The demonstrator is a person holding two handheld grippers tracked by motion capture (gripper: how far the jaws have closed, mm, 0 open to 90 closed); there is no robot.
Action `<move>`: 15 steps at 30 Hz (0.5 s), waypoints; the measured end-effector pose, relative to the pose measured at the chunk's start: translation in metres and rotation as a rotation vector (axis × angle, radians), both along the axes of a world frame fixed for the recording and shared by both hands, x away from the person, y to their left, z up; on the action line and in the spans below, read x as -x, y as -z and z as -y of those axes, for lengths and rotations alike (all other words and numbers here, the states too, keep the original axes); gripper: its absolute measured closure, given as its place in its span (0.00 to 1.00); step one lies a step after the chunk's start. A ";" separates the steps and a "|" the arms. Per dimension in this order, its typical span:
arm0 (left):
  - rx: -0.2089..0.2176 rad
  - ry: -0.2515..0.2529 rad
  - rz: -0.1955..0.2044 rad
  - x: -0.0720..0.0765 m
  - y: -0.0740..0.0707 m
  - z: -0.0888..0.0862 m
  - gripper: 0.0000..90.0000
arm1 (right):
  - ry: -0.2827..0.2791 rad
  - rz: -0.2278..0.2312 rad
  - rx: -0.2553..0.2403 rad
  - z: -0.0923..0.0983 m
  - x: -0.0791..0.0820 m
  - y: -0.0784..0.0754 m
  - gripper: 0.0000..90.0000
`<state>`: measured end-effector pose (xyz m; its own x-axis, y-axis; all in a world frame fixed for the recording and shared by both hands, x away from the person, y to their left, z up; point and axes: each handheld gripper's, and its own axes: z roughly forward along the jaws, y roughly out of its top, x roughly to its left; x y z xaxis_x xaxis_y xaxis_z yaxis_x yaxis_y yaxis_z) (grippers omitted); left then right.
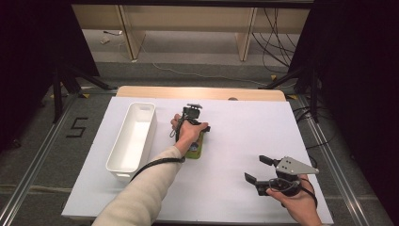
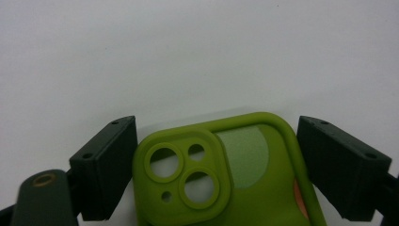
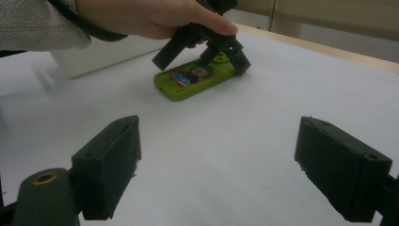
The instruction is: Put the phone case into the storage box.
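Only legible mark: black "5" [image 1: 77, 127] on floor [image 1: 56, 155] left of table.

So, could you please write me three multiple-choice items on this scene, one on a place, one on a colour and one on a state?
1. Where does the white bin stand relative to the phone case?
A. To its left
B. To its right
C. On top of it

2. What colour is the phone case's rim?
A. Blue
B. Green
C. White

3. How are the right gripper's jaws?
A. Shut on the case
B. Shut on nothing
C. Open, holding nothing

Key: 1 A, the high view shows the bin left of the case. 2 B, the left gripper view shows green. 3 C, its jaws stand apart over bare table.
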<state>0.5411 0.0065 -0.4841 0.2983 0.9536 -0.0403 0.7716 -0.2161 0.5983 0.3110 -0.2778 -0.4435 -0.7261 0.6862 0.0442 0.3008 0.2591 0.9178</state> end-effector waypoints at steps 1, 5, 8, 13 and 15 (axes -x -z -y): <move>0.000 0.000 0.000 0.000 0.000 0.000 0.16 | 0.000 0.000 0.000 0.000 0.000 0.000 0.18; 0.001 0.001 0.003 0.000 0.000 0.000 0.17 | 0.000 0.000 0.001 0.000 0.000 0.000 0.18; 0.001 0.001 0.002 0.000 0.000 0.000 0.17 | 0.000 0.000 0.001 0.000 0.000 0.000 0.18; 0.000 0.003 0.003 0.000 0.000 0.000 0.17 | 0.000 0.000 0.001 0.000 0.000 0.000 0.18; 0.004 0.002 0.005 0.000 0.000 0.000 0.17 | 0.000 0.000 0.001 0.000 0.000 0.000 0.18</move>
